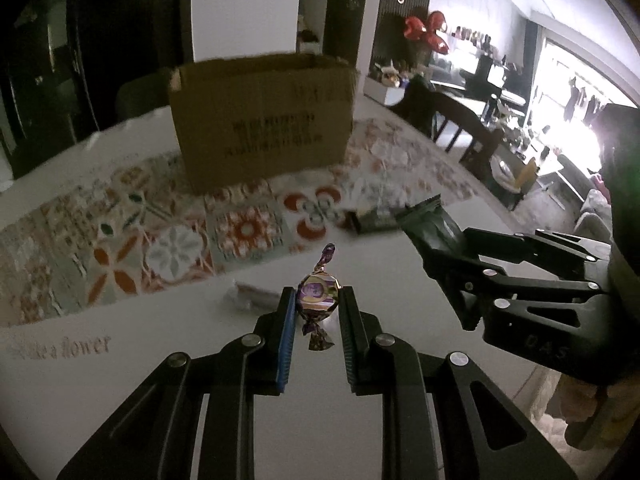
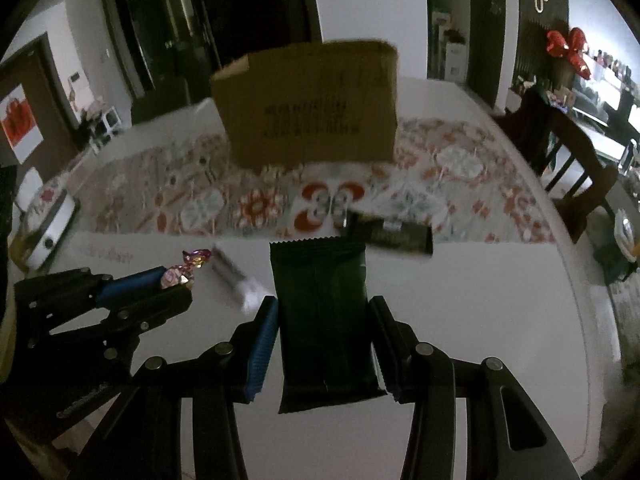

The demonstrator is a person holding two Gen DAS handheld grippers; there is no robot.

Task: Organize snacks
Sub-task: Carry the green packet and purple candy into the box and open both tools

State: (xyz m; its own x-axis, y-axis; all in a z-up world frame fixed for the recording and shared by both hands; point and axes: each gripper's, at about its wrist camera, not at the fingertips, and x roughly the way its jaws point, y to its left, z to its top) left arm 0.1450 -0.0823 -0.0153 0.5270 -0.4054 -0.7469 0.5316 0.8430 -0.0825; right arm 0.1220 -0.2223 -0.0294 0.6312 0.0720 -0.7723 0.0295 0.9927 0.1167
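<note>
L gripper (image 1: 318, 300) pinches a purple candy (image 1: 317, 295) & R gripper (image 2: 324, 320) clamps a dark green packet (image 2: 322, 316), both short of the cardboard box (image 1: 262, 120), so we're likely carrying them there.

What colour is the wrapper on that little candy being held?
Shiny purple and gold, twisted at both ends; the candy shows best in the left wrist view, between the left hand-held gripper's fingers.

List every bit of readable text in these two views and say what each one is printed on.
"...like a flower", first word blurred: on the white table, near the patterned runner.
"OAS" or similar, faint: embossed on the right gripper.
Black print on the cardboard box: several lines, too blurred to read.
Dark green packet, candy, dark bar: no legible text.
</note>
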